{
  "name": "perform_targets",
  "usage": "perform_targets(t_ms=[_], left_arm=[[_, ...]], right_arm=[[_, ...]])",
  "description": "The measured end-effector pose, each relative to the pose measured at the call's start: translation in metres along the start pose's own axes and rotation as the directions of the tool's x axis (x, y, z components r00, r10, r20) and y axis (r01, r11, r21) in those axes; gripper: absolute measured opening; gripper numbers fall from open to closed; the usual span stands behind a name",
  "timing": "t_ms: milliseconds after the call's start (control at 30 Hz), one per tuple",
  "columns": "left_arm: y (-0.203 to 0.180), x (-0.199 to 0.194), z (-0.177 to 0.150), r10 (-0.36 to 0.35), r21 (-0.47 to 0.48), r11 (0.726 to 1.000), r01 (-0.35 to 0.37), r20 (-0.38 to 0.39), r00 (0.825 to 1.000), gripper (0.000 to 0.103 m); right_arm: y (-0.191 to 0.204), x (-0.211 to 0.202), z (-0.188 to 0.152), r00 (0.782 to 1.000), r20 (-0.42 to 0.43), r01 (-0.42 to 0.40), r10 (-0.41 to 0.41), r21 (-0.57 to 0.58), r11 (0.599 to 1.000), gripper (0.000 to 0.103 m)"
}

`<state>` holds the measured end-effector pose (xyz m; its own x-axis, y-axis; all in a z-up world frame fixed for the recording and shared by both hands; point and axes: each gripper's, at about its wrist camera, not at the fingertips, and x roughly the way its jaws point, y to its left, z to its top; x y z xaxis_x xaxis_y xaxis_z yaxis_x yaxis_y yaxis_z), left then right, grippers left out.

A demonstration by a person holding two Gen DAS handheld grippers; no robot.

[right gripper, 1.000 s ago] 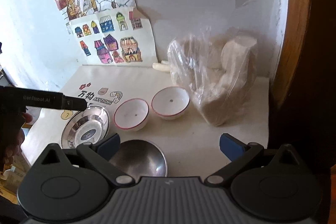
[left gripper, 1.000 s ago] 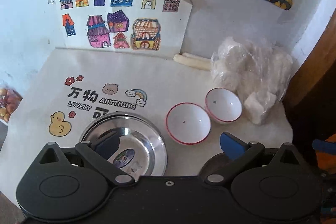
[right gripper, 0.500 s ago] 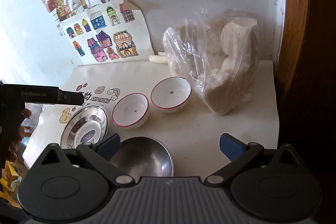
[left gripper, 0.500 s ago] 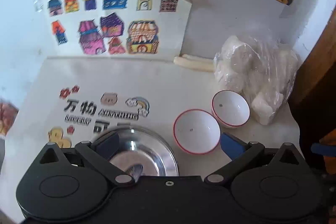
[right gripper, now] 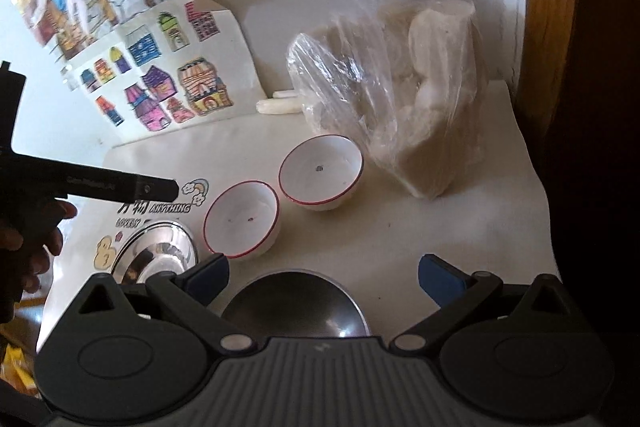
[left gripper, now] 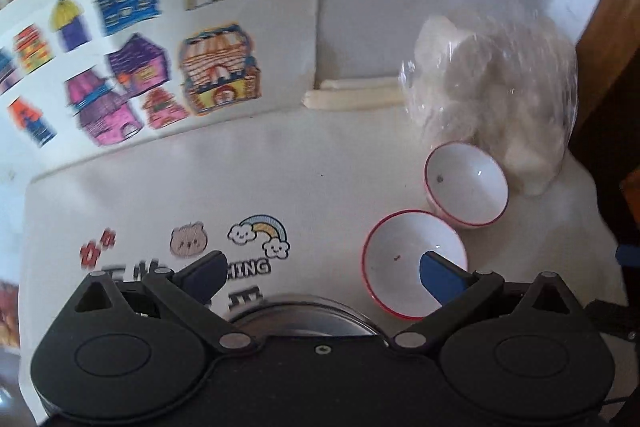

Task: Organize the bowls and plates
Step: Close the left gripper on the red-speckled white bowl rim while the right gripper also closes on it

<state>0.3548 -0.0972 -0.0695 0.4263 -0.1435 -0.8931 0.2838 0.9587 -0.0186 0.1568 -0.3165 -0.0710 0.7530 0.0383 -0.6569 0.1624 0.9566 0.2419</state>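
Both grippers gape wide, holding nothing: right gripper (right gripper: 323,273) over a steel bowl (right gripper: 296,303), left gripper (left gripper: 320,273) over a steel plate (left gripper: 304,317). Farther, two red-rimmed bowls (right gripper: 241,217) (right gripper: 321,173) sit side by side before a plastic bag (right gripper: 400,87).

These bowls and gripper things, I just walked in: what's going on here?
A person holds a gripper in each hand over a table. The left gripper and right gripper are both open, holding nothing. Two white bowls, a steel plate and a steel bowl sit unstacked.
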Motion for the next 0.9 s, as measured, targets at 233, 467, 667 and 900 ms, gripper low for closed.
perform_targets(t_ms=[233, 467, 667, 900], left_arm=[[0.007, 0.031, 0.016, -0.070, 0.107, 0.991, 0.076, -0.058, 0.996, 0.102], [0.003, 0.055, 0.016, -0.116, 0.225, 0.965, 0.137, -0.105, 0.988, 0.102], [0.003, 0.070, 0.013, -0.124, 0.267, 0.951, 0.159, -0.141, 0.982, 0.102], [0.005, 0.081, 0.013, -0.110, 0.271, 0.950, 0.154, -0.169, 0.979, 0.091]], right_arm=[[0.012, 0.025, 0.007, 0.998, 0.000, 0.058, -0.059, 0.066, 0.996, 0.103], [0.029, 0.055, 0.017, 0.993, -0.036, 0.111, -0.109, 0.051, 0.993, 0.103], [0.042, 0.075, 0.022, 0.988, -0.062, 0.145, -0.144, 0.019, 0.989, 0.103], [0.052, 0.090, 0.024, 0.984, -0.080, 0.160, -0.161, -0.022, 0.987, 0.096]])
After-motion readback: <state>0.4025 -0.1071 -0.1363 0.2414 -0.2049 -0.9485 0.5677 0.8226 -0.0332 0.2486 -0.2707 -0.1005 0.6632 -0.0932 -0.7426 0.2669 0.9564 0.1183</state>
